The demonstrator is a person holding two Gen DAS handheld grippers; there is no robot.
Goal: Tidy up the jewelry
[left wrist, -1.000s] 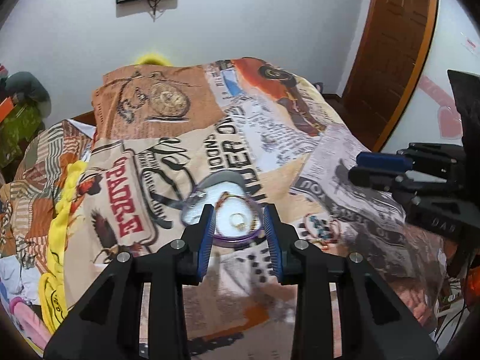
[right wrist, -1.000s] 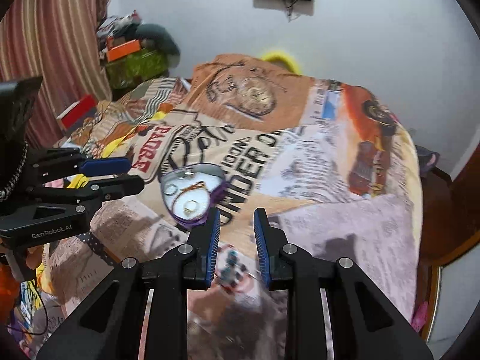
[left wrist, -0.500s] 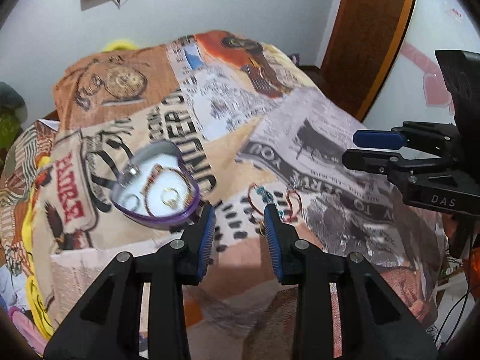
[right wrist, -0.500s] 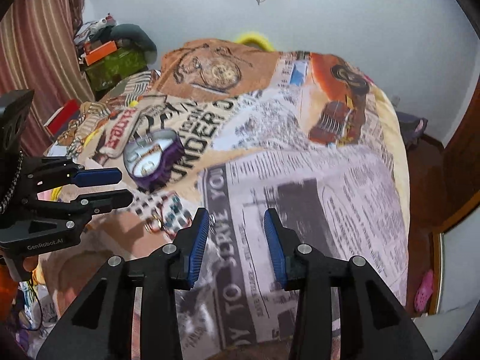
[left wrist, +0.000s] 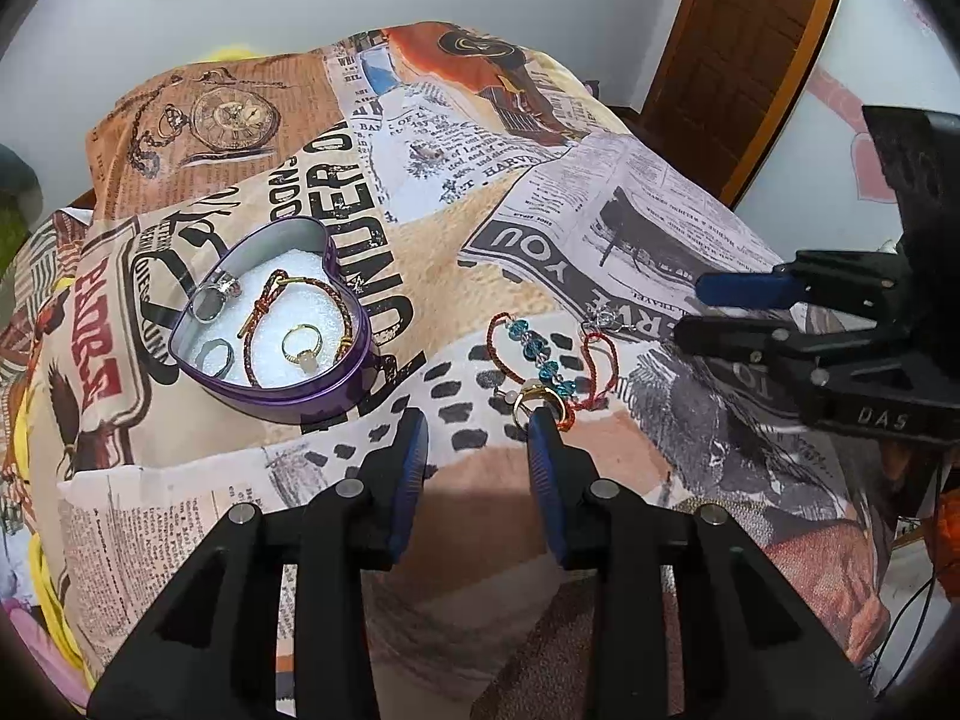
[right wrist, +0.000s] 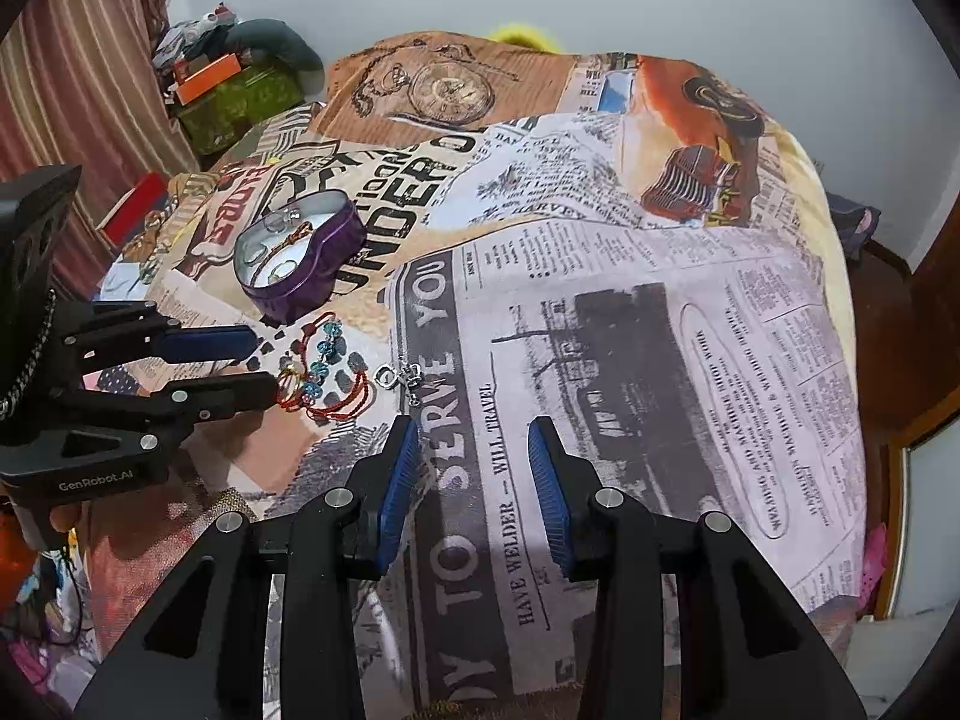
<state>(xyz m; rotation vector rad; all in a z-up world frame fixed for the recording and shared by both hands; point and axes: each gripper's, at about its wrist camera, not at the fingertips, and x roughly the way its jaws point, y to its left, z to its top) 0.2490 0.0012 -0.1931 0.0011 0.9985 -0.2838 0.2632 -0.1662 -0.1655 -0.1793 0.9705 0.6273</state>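
A purple heart-shaped tin point(left wrist: 282, 384) point(right wrist: 327, 246) lies on the printed bedspread and holds a braided bracelet point(left wrist: 300, 306), a gold ring point(left wrist: 302, 345) and silver rings. To its right lie a red cord bracelet with blue beads point(left wrist: 540, 354) point(right wrist: 327, 360), a gold ring point(left wrist: 537, 397) and a silver charm point(left wrist: 606, 319) point(right wrist: 403, 377). My left gripper point(left wrist: 477, 429) is open and empty, its right finger tip beside the gold ring. My right gripper point(right wrist: 471, 441) is open and empty, just right of the charm.
The bed point(right wrist: 630, 312) fills both views. A wooden door point(left wrist: 750, 42) stands at the right. Cluttered boxes and bags point(right wrist: 228, 84) and a striped curtain point(right wrist: 72, 78) are at the left. A dark screen hangs on the white wall.
Both grippers have swung right and come closer to the bed. The left gripper left the tin and now points at the loose jewelry. The right gripper's jaws have opened wider.
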